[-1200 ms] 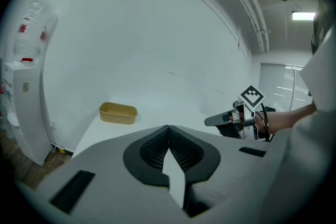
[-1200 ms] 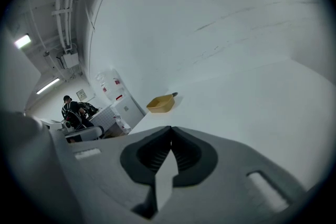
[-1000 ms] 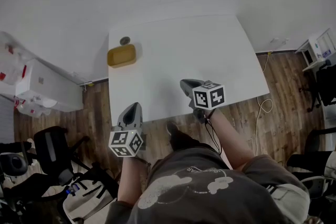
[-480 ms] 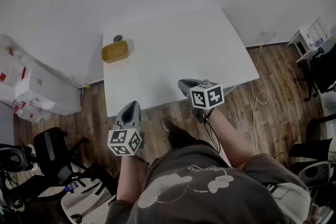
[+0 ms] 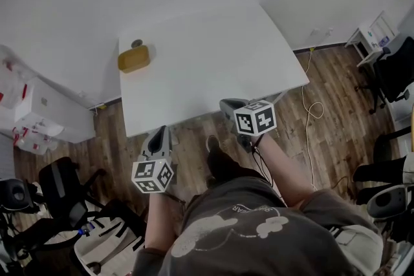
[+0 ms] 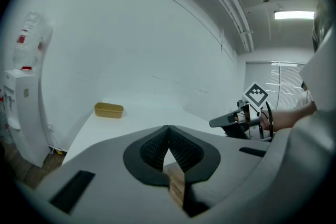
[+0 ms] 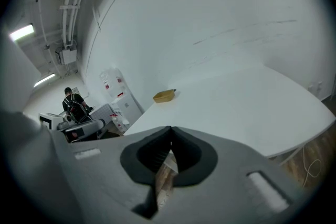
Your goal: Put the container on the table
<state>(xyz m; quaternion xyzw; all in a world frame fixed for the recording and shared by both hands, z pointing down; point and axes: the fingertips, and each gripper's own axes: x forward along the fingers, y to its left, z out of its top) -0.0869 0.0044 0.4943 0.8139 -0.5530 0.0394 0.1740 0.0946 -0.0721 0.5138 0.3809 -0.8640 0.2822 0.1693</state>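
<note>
Container (image 5: 134, 59), a shallow yellow tub, rests on the white table (image 5: 213, 68) at its far left corner in the head view, well apart from both grippers; a small dark round object (image 5: 136, 44) lies just beside it on the far side, too small to identify; the left gripper (image 5: 160, 132) hangs just off the table's near edge, over the wooden floor (image 5: 194, 132), and the right gripper (image 5: 226, 104) has its tips at that same edge; from above the marker cubes (image 5: 153, 176) and the gripper bodies cover much of the jaws, so their state is hard to judge here; a grey shirt (image 5: 233, 229) fills the bottom of the frame; a pale cable (image 5: 310, 114) trails on the floor at the right; dark chairs (image 5: 61, 185) at the frame's edges are cut off.

In the left gripper view the jaws are closed, tips meeting with nothing between them; only a sliver of floor shows through the gap below; the container stands far off on the table's left part, its inside not visible; the right gripper shows at the right with its cube, the arm behind it partly cut off; a white appliance (image 6: 21, 92) with red marks at the left is bent by the lens and hard to name.

In the right gripper view the jaws are likewise pressed together and empty; the container sits small and distant at the table's far corner; another person (image 7: 73, 103) stands far back at the left, dim; a grey shape (image 7: 79, 128) below is too blurred to name.
</note>
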